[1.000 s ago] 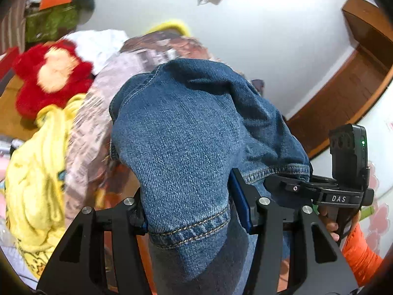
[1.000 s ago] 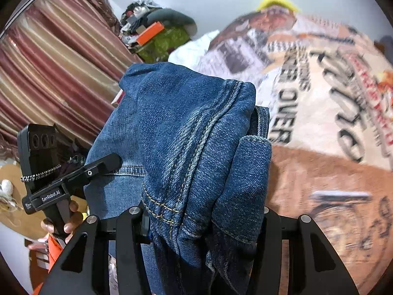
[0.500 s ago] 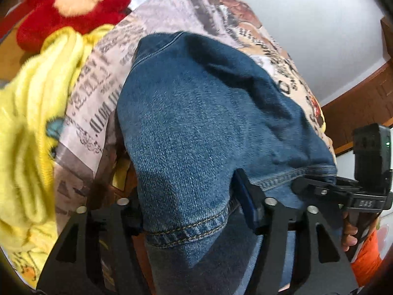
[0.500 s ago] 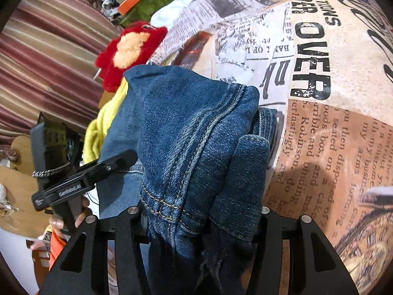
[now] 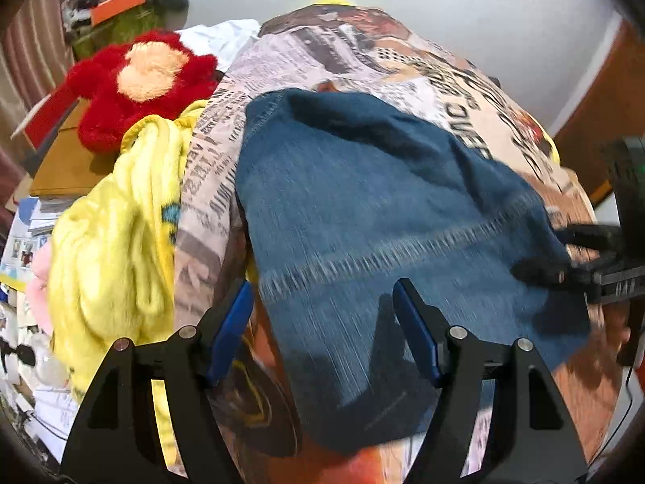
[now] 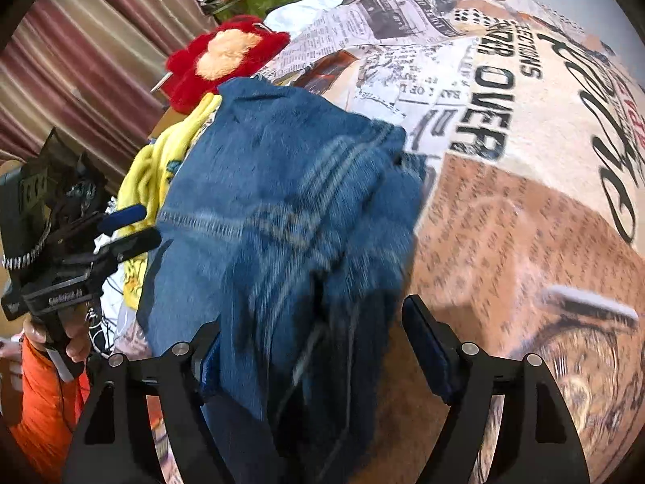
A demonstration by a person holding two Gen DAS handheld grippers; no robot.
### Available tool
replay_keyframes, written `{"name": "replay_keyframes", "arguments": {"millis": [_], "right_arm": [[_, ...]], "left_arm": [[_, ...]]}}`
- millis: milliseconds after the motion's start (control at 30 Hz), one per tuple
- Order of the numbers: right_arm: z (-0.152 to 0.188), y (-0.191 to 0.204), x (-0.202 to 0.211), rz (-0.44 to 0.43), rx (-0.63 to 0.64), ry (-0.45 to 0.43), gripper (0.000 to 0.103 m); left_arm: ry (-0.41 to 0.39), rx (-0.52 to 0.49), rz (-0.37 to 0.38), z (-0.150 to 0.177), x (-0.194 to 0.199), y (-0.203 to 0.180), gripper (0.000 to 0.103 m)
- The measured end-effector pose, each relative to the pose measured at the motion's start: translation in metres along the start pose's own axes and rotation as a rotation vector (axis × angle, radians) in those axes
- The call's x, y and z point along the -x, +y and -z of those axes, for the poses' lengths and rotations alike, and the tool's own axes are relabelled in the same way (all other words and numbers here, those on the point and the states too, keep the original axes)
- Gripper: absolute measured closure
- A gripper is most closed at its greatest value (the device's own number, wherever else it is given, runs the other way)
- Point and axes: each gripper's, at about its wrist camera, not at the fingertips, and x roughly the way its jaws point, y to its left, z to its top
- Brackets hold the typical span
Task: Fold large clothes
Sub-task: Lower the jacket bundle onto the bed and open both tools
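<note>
Blue jeans [image 5: 363, 218] are lying folded on the newspaper-print blanket [image 5: 463, 92], blurred by motion. The left gripper [image 5: 322, 322] is opening its jaws, blue pads spread wide with the denim passing between them, neither pad pressing it. The right gripper [image 6: 314, 343] is also opening, jaws wide, the thick folded edge of the jeans sitting loose in the gap. A yellow cloth [image 5: 117, 242] and red plush toy [image 5: 141, 80] are sitting just left of the jeans.
</note>
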Motion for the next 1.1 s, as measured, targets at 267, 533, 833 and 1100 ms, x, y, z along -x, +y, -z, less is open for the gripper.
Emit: {"name": "replay_keyframes", "arguments": {"millis": [267,533,833,1100], "right_arm": [[0.036,-0.022,0.034,-0.02,-0.077,-0.038,0.026],[0.066,-0.007,0.086,0.145,0.002,-0.166,0.026],[0.075,0.068,0.187,0.148,0.112,-0.522,0.026],[0.11,0.127,0.269,0.071,0.164,-0.788,0.026]], "left_arm": [[0.045,0.025,-0.043,0.051,-0.005,-0.018,0.021],[0.011,0.045,-0.126,0.062,0.025,-0.024,0.021],[-0.33,0.039,-0.085,0.031,0.146,-0.065,0.021],[-0.63,0.002,-0.035,0.038,0.244,-0.103,0.021]]}}
